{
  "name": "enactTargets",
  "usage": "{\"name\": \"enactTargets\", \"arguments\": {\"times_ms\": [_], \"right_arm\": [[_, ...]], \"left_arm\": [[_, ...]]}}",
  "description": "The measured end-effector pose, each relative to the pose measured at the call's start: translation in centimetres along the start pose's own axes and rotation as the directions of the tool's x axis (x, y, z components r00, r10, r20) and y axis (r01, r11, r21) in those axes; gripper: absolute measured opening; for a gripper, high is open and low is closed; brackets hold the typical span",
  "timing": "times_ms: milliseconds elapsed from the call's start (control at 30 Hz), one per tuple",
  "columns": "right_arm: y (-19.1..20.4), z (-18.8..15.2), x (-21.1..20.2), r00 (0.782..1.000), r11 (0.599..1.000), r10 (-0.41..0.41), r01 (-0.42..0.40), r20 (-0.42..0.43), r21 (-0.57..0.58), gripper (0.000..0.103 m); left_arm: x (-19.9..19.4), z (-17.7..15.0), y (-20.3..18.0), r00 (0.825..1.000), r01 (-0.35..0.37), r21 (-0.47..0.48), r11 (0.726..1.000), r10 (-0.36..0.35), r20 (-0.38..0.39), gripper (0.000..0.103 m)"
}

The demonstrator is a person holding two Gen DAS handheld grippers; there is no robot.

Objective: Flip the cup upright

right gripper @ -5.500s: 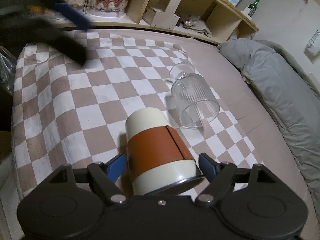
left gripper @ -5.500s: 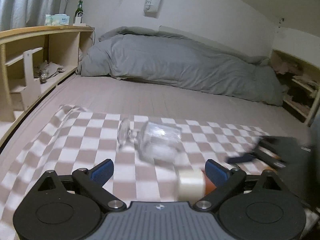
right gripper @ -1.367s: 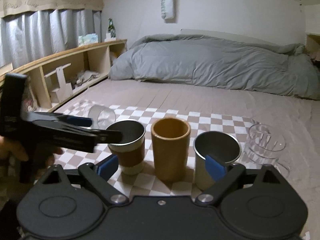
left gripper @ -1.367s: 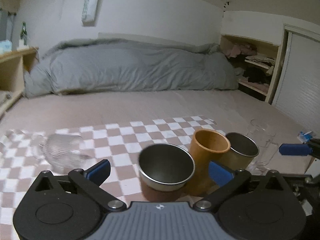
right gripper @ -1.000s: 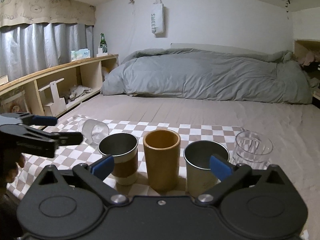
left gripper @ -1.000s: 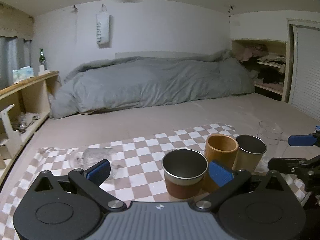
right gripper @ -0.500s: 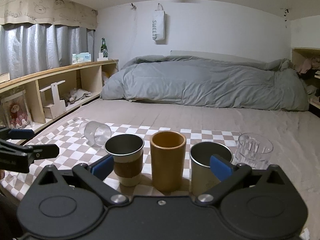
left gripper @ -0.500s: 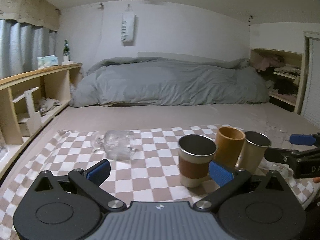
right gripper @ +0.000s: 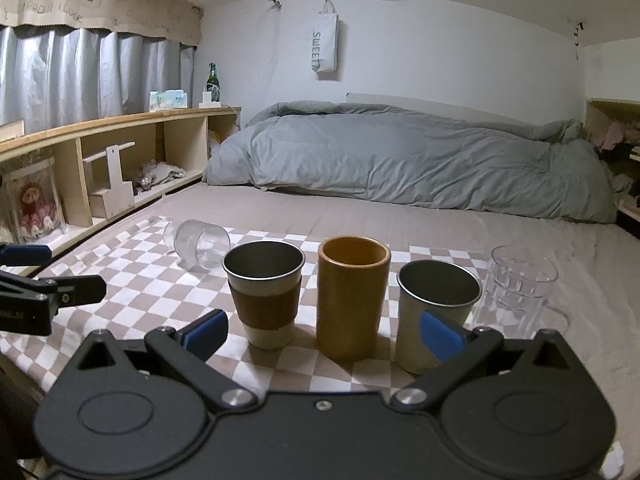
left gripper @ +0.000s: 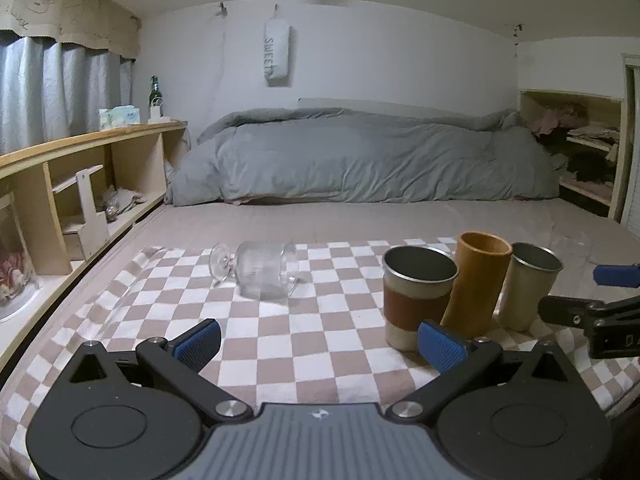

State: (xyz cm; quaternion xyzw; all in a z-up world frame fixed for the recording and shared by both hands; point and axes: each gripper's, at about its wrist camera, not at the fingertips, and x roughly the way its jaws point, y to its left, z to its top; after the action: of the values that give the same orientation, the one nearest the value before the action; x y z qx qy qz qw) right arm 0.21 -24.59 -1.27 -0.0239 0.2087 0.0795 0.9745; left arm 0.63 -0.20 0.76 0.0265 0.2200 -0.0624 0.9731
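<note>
Checked cloth (left gripper: 312, 340) spread on a bed, grey duvet (left gripper: 360, 160) behind.
Ribbed glass (left gripper: 262, 274) lies on its side, well beyond the left gripper (left gripper: 318, 344); three cups (right gripper: 352, 296) stand upright beside it. Both the left and the right gripper (right gripper: 322, 334) gape, holding nothing.

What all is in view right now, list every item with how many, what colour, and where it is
Ribbed stemmed glass: one, clear, lying on its side on the cloth's far left.
Sleeved steel cup: one, steel with brown sleeve, upright, left end of the row.
Orange cup: one, upright, middle of the row.
Plain steel cup: one, upright, right of the orange cup.
Clear tumbler: one, upright, far right, off the checks.
Checked cloth: one, brown and white, spread on the bed.
Duvet: one, grey, bunched by the far wall.
Green bottle: one, on the wooden shelf.
Left gripper: black, blue pads, open, empty.
Right gripper: same, open, empty.
</note>
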Motion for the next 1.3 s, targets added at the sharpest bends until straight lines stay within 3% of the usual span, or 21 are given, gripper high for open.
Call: {"name": "enactTargets", "arguments": {"times_ms": [1300], "right_arm": [[0.25, -0.18, 0.31, 1.000, 1.000, 0.005, -0.005, -0.012, -0.009, 0.103]], "left_arm": [[-0.14, -0.15, -0.01, 1.000, -0.024, 0.007, 1.000, 0.024, -0.008, 0.103]]}}
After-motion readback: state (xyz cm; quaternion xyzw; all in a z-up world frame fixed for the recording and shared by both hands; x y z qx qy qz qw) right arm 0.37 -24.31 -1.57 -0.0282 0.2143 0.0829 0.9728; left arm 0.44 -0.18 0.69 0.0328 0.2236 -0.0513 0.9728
